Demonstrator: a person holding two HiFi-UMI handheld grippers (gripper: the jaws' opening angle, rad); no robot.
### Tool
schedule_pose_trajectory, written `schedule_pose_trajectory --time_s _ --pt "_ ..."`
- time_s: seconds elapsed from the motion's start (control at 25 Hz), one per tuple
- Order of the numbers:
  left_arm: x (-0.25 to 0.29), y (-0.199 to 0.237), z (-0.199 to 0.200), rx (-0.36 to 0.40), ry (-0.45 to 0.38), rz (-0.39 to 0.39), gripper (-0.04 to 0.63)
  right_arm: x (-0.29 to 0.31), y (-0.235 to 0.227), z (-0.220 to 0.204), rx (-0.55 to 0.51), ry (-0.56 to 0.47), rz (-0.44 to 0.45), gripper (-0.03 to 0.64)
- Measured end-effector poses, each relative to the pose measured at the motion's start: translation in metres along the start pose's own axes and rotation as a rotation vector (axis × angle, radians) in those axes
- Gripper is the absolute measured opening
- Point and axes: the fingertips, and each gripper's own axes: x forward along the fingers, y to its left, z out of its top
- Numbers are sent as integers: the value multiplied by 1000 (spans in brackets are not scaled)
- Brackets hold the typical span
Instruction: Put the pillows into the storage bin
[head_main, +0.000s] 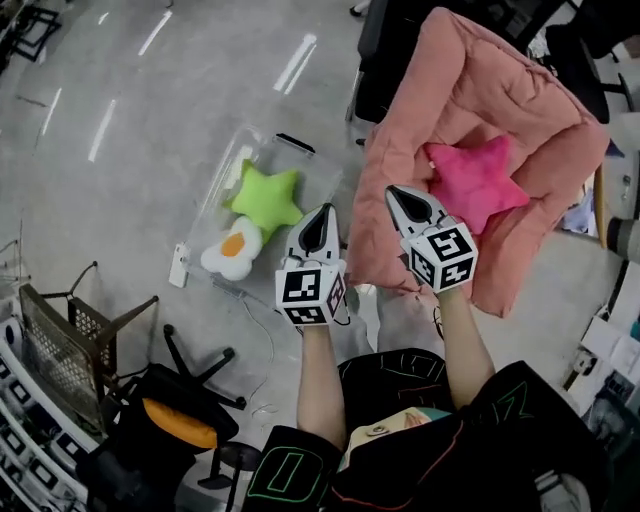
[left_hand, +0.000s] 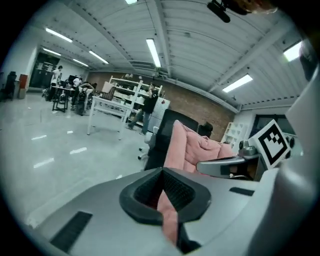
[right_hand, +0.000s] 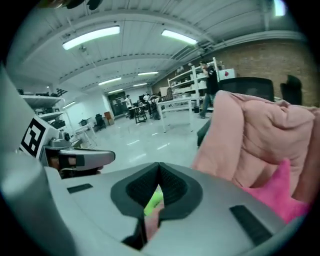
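Observation:
A big pink quilted cushion (head_main: 490, 110) hangs in the air between both grippers, and a hot-pink star pillow (head_main: 478, 185) lies in its fold. My left gripper (head_main: 318, 232) is shut on the cushion's lower left edge, and pink fabric (left_hand: 169, 207) shows between its jaws (left_hand: 165, 200). My right gripper (head_main: 405, 205) is shut on the cushion's edge just below the star, with pink fabric pinched between its jaws (right_hand: 152, 212). On the floor to the left stands a clear storage bin (head_main: 262, 135). It holds a green star pillow (head_main: 264, 195) and a fried-egg pillow (head_main: 232, 250).
A black office chair (head_main: 385, 50) stands behind the cushion. A black chair with an orange pad (head_main: 170, 420) and a wire rack (head_main: 60, 340) sit at the lower left. Boxes and shelves line the right edge. People and tables are far off in the left gripper view.

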Motion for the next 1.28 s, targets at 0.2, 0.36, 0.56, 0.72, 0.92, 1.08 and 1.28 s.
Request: schedule_pose_trajectory --time_s 0.2,0.36,0.56,0.72,0.92,1.08,1.28 --pt "58 -81 -20 29 71 -127 -6 -53 -88 -24 90 -23 -141 3" --pt "98 -137 -41 18 129 -191 -6 -92 -149 -43 137 -31 -232 3" --pt "149 -194 -79 -18 185 -216 -6 -127 -223 -72 142 -1 -304 3" --pt "186 -219 -111 -80 213 -210 -6 -137 -270 -94 111 53 -303 5" --pt "222 -234 -150 -160 247 -205 51 -133 -311 -116 52 130 -263 66" --pt "252 -244 -181 -218 283 -229 185 -124 -335 -133 0 194 -210 186" --pt "288 -258 -219 -250 337 -262 354 -115 -364 -153 -55 270 -158 305"
